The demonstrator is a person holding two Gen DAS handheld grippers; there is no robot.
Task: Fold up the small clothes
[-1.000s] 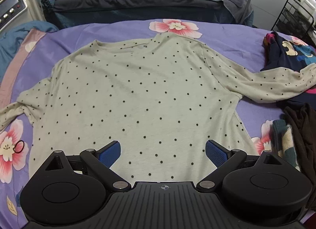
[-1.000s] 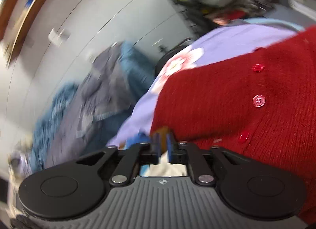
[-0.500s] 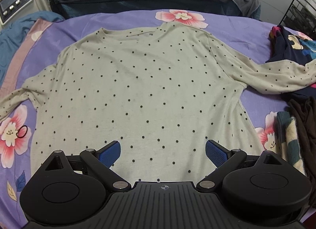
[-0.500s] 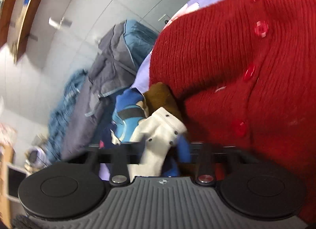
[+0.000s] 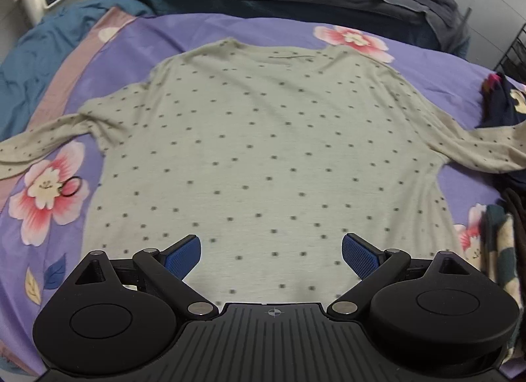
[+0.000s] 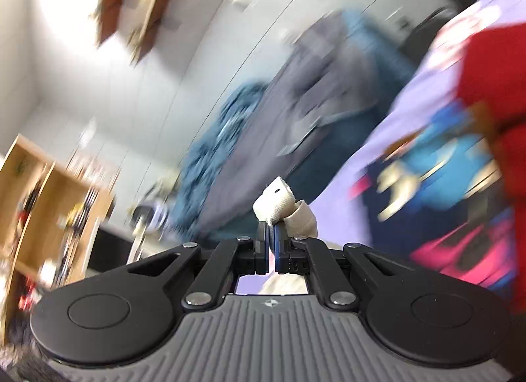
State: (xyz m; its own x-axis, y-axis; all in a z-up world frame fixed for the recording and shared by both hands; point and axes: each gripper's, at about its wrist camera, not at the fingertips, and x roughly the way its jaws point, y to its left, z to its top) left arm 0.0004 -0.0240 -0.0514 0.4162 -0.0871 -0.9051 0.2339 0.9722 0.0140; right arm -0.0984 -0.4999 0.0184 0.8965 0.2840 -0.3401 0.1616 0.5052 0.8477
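The right gripper [image 6: 270,237] pinches the polka-dot shirt's [image 5: 273,151] cuff [image 6: 282,206]; everything beyond is motion-blurred. The left gripper [image 5: 271,255] hangs wide open above the hem, holding nothing.

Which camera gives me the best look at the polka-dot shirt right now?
The left wrist view: the polka-dot shirt lies spread flat on the purple bedsheet, with body and both sleeves visible. The blurred right wrist view shows only a small piece of pale dotted fabric clamped in the right gripper.

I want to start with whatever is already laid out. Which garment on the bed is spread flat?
The cream polka-dot top, spread flat before the open left gripper; the navy print garment at the right edge lies bunched.
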